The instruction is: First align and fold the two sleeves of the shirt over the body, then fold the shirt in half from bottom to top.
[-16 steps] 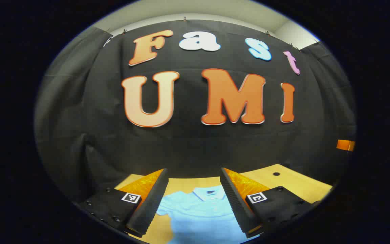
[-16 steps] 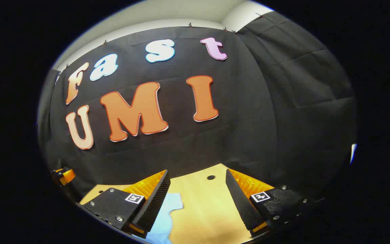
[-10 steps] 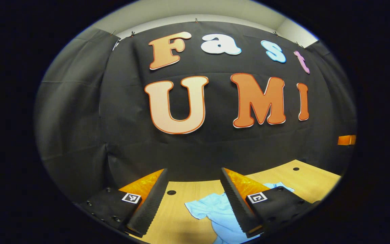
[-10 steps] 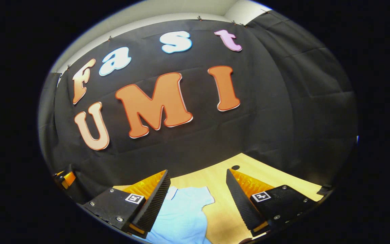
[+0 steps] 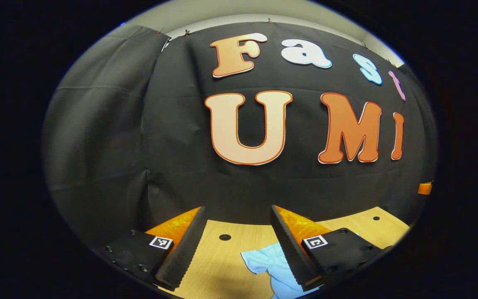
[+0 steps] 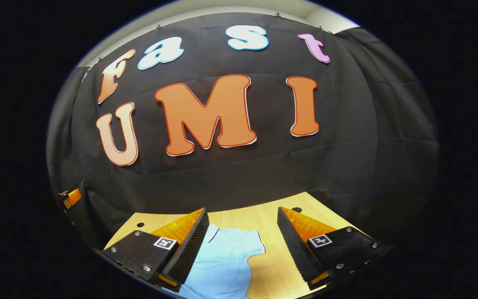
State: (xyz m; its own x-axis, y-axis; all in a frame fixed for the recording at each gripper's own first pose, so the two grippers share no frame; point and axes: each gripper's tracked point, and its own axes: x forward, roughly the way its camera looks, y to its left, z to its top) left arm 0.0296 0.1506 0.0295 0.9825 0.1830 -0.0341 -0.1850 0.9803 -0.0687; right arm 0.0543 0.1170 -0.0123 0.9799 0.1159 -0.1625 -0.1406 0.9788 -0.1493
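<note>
Your left gripper (image 5: 237, 243) hangs wide open over the wooden table (image 5: 218, 265), gripping nothing; the light blue shirt (image 5: 274, 265) lies flat beneath its right finger. Your right gripper (image 6: 241, 245) gapes empty too (a sleeve (image 6: 247, 247) lies between its fingers).

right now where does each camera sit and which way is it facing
Left gripper view: rides on the left gripper, faces the booth wall over the table; its own open fingers frame a shirt sleeve low right.
Right gripper view: rides on the right gripper, faces the same wall from further right; open fingers, shirt low left on the table.
Shared: the wall, table and shirt.
</note>
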